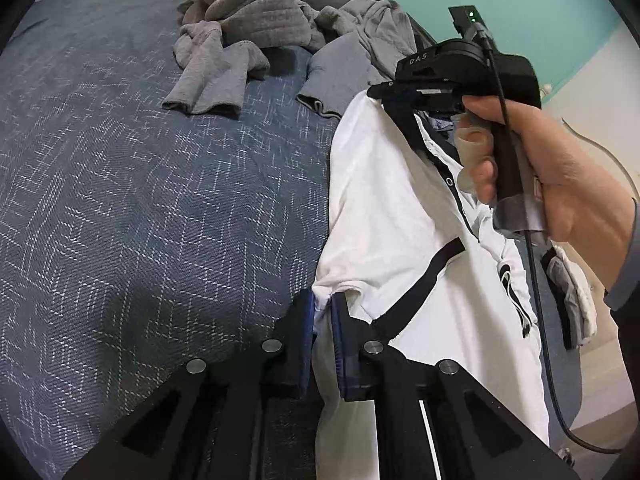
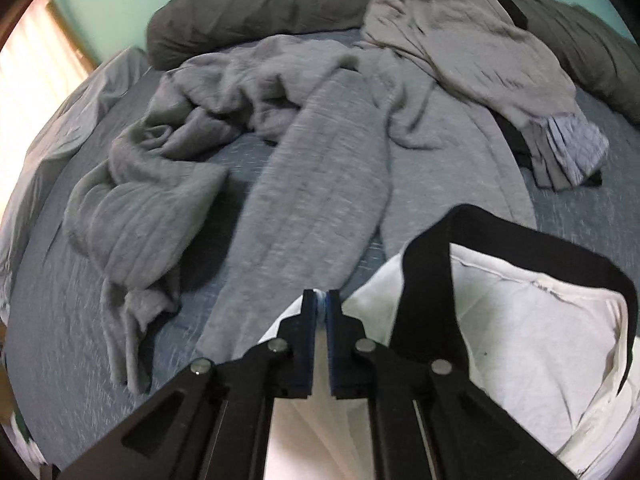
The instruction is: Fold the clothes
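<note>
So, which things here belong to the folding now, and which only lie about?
In use:
white shirt, held up
left gripper, shut on its sleeve
right gripper, shut on its edge by the collar

Lying about:
grey clothes on the bed
dark pillow
blue bedcover

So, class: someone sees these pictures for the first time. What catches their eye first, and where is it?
The white polo shirt with black collar and trim, held up at the right of the bed, pinched by both the left gripper and the right gripper. Behind it, crumpled grey knit garments sprawl across the blue patterned bedspread.
</note>
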Available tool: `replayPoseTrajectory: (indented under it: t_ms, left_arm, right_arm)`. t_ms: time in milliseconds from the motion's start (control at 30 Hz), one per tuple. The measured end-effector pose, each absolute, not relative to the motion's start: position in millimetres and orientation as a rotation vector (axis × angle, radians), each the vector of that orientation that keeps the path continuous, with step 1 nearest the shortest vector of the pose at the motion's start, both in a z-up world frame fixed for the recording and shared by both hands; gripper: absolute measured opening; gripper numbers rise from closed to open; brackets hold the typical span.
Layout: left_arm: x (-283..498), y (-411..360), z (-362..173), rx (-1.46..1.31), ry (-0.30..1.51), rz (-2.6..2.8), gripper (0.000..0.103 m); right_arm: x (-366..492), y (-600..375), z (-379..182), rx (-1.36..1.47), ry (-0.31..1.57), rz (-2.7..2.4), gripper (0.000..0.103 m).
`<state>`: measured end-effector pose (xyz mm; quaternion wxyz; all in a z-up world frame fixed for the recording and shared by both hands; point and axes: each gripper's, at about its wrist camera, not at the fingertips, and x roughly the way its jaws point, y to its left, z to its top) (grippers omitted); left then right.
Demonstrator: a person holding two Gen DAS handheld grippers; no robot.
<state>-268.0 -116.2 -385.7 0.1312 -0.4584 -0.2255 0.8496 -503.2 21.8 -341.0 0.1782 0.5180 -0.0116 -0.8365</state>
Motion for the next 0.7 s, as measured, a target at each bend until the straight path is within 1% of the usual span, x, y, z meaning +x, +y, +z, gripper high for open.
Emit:
replayPoseTrajectory:
  t_ms: [67,167,433,533,600,700]
  left_arm:
    - [-268,-117,-386,-1.331,-0.657,2.466,0.009]
    - [-267,-116,-385,-1.331,-0.657,2.468,0.009]
    - [-265,-115,-383,-1.33,-0.666,2.468,0.01]
    - [-262,-115,-383,-1.329,-0.665,2.47,0.01]
    - [-262,-115,-383,-1.329,-0.667,2.469,0.01]
    - [-261,-115,-382,-1.33,-0.668,2.468,0.01]
  right_arm:
    - [-504,23,-344,1.479,-0.028,-2.365,0.004]
    - [-504,19,-350,1.481,0.027,-2.339,0.004]
    - [-504,20,-348,1.454,0.003,-2.305,0.006]
    - [-503,21,-341,1.415,-0.022,-2.305,0.01]
    - [-502,20,-334,1.387,-0.027,-2.299,0.015]
    - [-497,18,-325,1.346,-0.025,-2.296,0.016]
